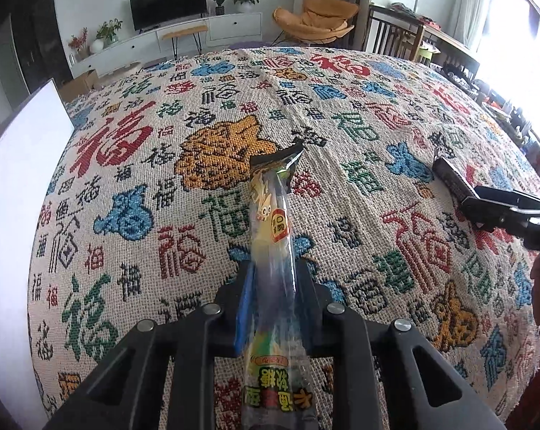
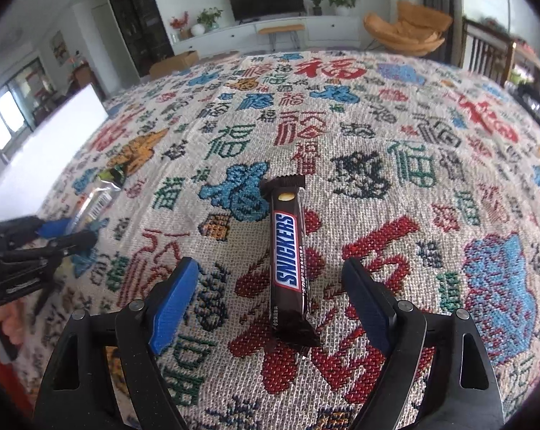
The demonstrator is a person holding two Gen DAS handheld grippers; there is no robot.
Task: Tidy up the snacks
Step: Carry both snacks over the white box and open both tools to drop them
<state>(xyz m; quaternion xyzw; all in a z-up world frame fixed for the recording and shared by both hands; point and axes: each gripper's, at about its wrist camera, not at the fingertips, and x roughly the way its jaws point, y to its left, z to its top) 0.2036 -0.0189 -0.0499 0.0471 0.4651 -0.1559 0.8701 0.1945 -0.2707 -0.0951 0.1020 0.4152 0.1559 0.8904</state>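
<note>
Two snacks and two hand-held grippers on one patterned woven cloth [image 2: 395,186], listed left to right with the Snickers bar as the landmark.

Item 1. White board [image 2: 51,150], standing at the cloth's edge, well to the left of the Snickers bar and beyond the left gripper. Purpose cannot be told; possibly a backdrop or a boundary for the sorted row.

Item 2. Left gripper [image 1: 271,297], left of the Snickers bar. Jaws pressed together on a long clear-wrapped candy stick [image 1: 271,222]. The grip sits near the middle of the wrapper's length, with the crimped dark end pointing away and the printed end trailing back under the tool. Whether the far tip touches the cloth cannot be told. A mid-length pinch likely keeps the slack wrapper from drooping while it is carried or aligned. A hand shows at the frame edge below this tool in the right wrist view.

Item 3. Snickers bar [image 2: 287,261], lying flat on the cloth over a large red character, its long axis running away from the camera.

Item 4. Right gripper [image 2: 270,286], straddling the Snickers bar. Jaws spread wide, one blue pad on each side, neither touching the wrapper. The stance reads as squared across the bar's width, ready to close on it.

Judgement: both snacks lie roughly parallel, suggesting they are being arranged side by side.
</note>
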